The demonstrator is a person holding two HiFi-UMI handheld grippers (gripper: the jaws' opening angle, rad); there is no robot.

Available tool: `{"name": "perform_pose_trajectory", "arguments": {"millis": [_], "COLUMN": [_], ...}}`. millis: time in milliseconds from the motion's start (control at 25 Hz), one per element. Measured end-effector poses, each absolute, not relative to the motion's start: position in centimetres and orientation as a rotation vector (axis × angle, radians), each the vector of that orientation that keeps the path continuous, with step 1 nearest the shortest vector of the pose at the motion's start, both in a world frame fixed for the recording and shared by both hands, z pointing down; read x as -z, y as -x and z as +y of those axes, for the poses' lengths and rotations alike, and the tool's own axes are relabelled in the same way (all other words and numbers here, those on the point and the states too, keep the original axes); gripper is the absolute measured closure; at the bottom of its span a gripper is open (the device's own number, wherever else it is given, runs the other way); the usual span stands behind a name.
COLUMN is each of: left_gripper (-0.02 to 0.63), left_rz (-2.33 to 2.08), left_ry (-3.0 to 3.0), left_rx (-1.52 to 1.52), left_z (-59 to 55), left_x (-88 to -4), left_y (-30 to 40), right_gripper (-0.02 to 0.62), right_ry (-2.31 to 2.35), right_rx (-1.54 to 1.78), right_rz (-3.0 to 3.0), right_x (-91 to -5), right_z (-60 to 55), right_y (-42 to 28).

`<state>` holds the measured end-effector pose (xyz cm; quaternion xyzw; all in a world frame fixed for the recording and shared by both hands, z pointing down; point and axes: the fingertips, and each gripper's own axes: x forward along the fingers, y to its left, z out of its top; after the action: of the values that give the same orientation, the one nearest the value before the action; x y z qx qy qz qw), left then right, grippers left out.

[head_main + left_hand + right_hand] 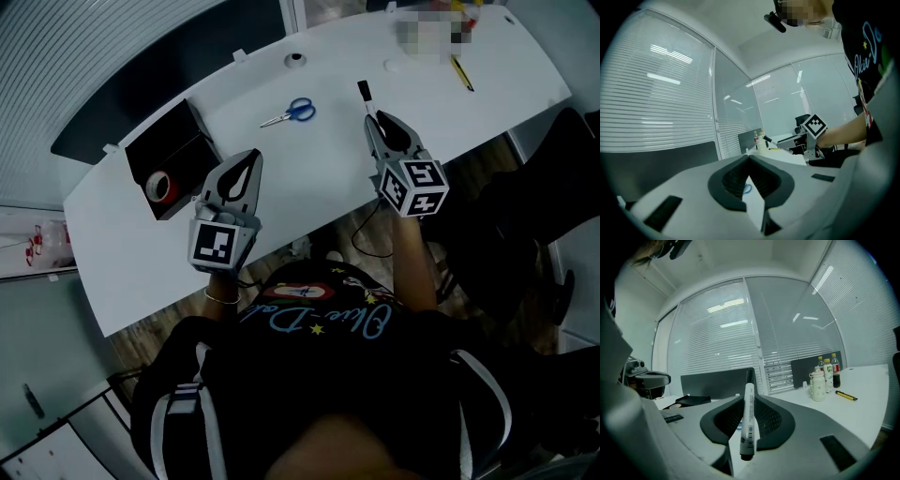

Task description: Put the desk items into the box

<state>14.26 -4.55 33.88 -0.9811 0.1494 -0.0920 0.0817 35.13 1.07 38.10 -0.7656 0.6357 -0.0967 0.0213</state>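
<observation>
So, the right gripper (374, 116) is closed on a marker (364, 93). In its own view the jaws (749, 398) pinch the white barrel (748, 420), which stands upright between them, with one dark end sticking out at the near side and the other beyond the tips. From the head view the marker's black end pokes out past the jaws, above the desk (319, 187) and right of centre.

The left gripper (254, 154) hangs above the near left part of the desk. Its jaws (749, 158) meet at the tips and hold nothing. Only white desk and a bit of blue show through the gap behind the tips.

A black box (167, 133) sits open at the left end of the desk, just left of the left gripper. A red tape roll (162, 186) lies at the box's near end. The right gripper view also catches the box (697, 400) low at its left.

Blue-handled scissors (292, 112) lie flat on the desk between the two grippers and a little farther away, well apart from the box. A yellow pen (462, 73) lies at the far right, and it shows in the right gripper view (846, 395) just right of some bottles (825, 373).
</observation>
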Motion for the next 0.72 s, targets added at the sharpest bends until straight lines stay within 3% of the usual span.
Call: {"name": "perform_pose_trajectory", "arguments": {"millis": [720], "left_gripper": [0.612], "left_rz": [0.892], "left_ry": [2.819], "left_rx": [0.334], "left_z": [-4.7], "left_x": [-33.9], "left_y": [-4.9], "right_gripper": [0.512], "right_ry": [2.060], "right_rx": [0.303], "right_rz": [2.295], "right_x": [-37.9], "right_z": [-5.1], "right_y": [-26.6]}}
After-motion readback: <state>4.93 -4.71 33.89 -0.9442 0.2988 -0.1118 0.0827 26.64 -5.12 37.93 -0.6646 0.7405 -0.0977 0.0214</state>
